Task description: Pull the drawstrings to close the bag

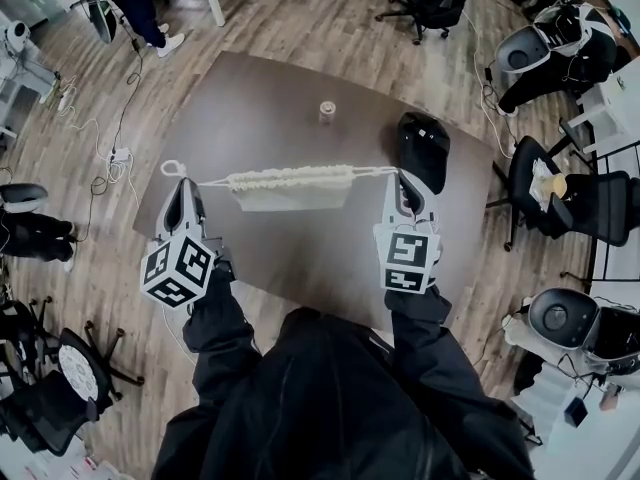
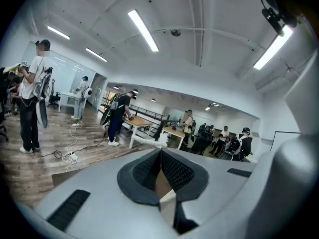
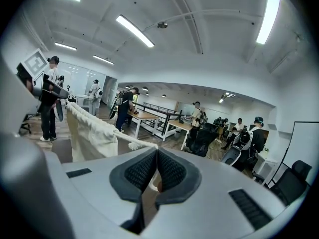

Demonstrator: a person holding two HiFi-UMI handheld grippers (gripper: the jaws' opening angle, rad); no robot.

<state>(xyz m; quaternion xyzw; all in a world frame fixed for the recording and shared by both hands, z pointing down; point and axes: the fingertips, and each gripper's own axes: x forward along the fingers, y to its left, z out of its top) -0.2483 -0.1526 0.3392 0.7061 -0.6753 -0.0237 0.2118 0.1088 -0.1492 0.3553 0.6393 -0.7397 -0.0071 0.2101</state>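
A small cream cloth bag (image 1: 300,193) hangs in the air above a dark table (image 1: 260,98), strung between 2 grippers. The left gripper (image 1: 184,190) has its jaws clamped on the left drawstring (image 1: 212,181). The right gripper (image 1: 402,182) is clamped on the right drawstring (image 1: 375,172). Both cords run taut, and the bag's mouth is bunched into tight gathers. The bag looks light, soft and floppy. The thin cords could probably slip through the pads, so the best hold is on the cord itself, close to the gathered mouth.

Cream bag (image 1: 292,192), dark brown table (image 1: 270,98)
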